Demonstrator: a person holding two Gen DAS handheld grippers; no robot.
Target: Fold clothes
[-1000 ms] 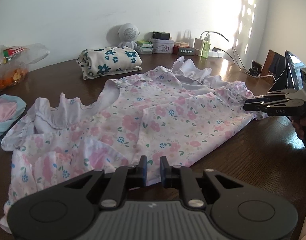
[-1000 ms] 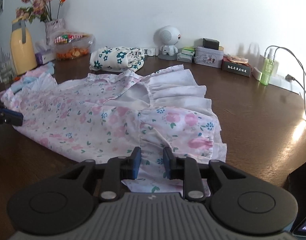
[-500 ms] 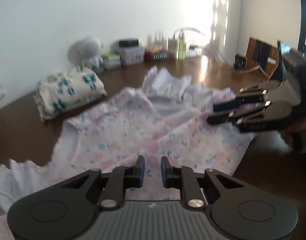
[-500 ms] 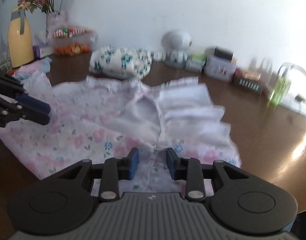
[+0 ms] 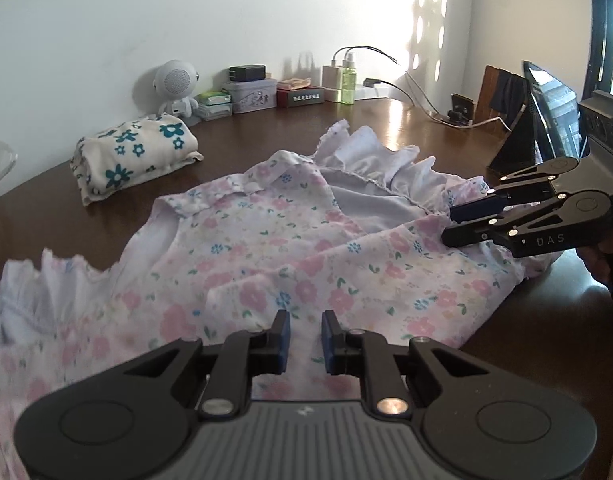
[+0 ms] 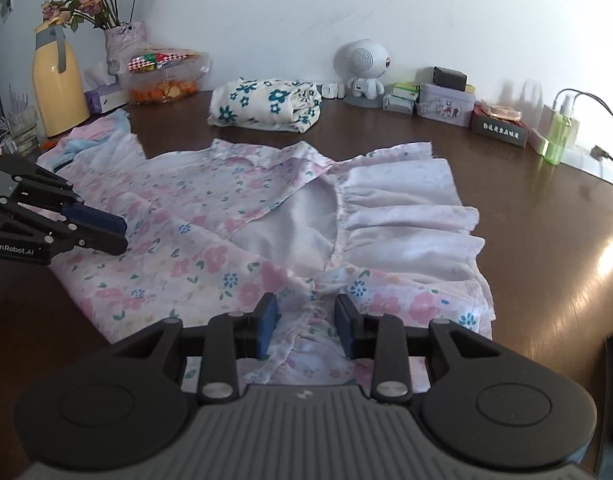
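A pale dress with pink and blue flowers (image 5: 274, 240) lies spread on the brown table (image 5: 386, 128), its ruffled sleeves toward the far side. My left gripper (image 5: 304, 340) hovers over the hem side. Its pads stand a narrow gap apart with a raised fold of the dress pinched between them. In the right wrist view the left gripper (image 6: 122, 234) comes in from the left, low over the dress (image 6: 210, 208). My right gripper (image 6: 306, 320) is open, the gathered sleeve seam lying loose between its pads. From the left wrist view the right gripper (image 5: 452, 224) reaches in from the right edge.
A folded white garment with teal flowers (image 6: 266, 108) rests behind the dress. Along the wall stand a round white speaker figure (image 6: 364, 68), tins and boxes, a green bottle (image 6: 558, 132), cables, a yellow jug (image 6: 58, 84) and a snack bag (image 6: 166, 76). Another pink and blue garment (image 6: 94, 144) lies far left.
My left gripper has moved from the hem edge further over the dress, and a fold of cloth now rises before it. The right gripper has moved in and its jaws stand wider.
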